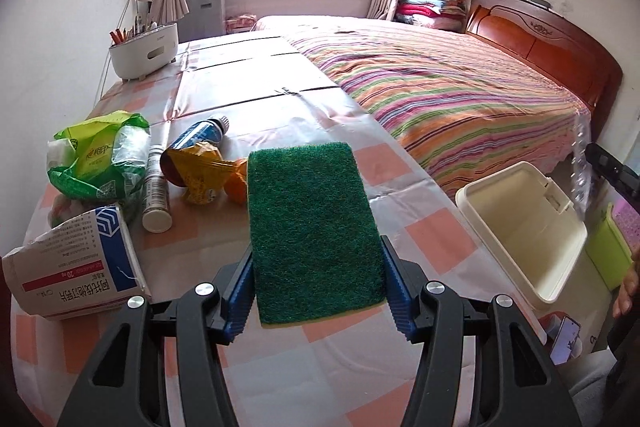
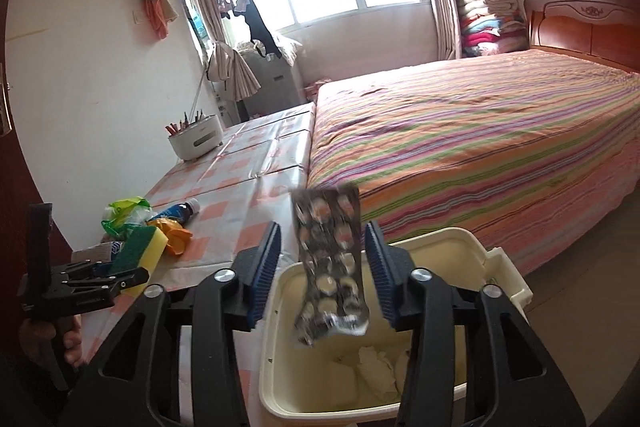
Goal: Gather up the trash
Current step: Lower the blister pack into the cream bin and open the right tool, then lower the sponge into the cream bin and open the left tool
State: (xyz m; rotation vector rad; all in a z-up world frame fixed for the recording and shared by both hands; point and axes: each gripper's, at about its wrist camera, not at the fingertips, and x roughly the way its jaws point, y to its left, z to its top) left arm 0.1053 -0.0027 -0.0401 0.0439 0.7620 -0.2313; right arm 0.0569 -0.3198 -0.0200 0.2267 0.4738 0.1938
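Gripping the green sponge (image 1: 314, 231) in my left gripper (image 1: 318, 291), I hold it over the table (image 1: 280, 99), with wrappers (image 1: 200, 173), a tube (image 1: 202, 133) and a medicine box (image 1: 80, 263) just left. My right gripper (image 2: 324, 267) gapes wide around a blister pack (image 2: 330, 263), not touching it, above the cream bin (image 2: 504, 267).

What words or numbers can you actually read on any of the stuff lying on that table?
"20 mg": on the white medicine box, upside down on its red stripe.
Its large Chinese characters are too distorted to quote reliably.
Green plastic bag: printed logo and QR code, too blurred to read.
Blue tube, white bottle: print too small.
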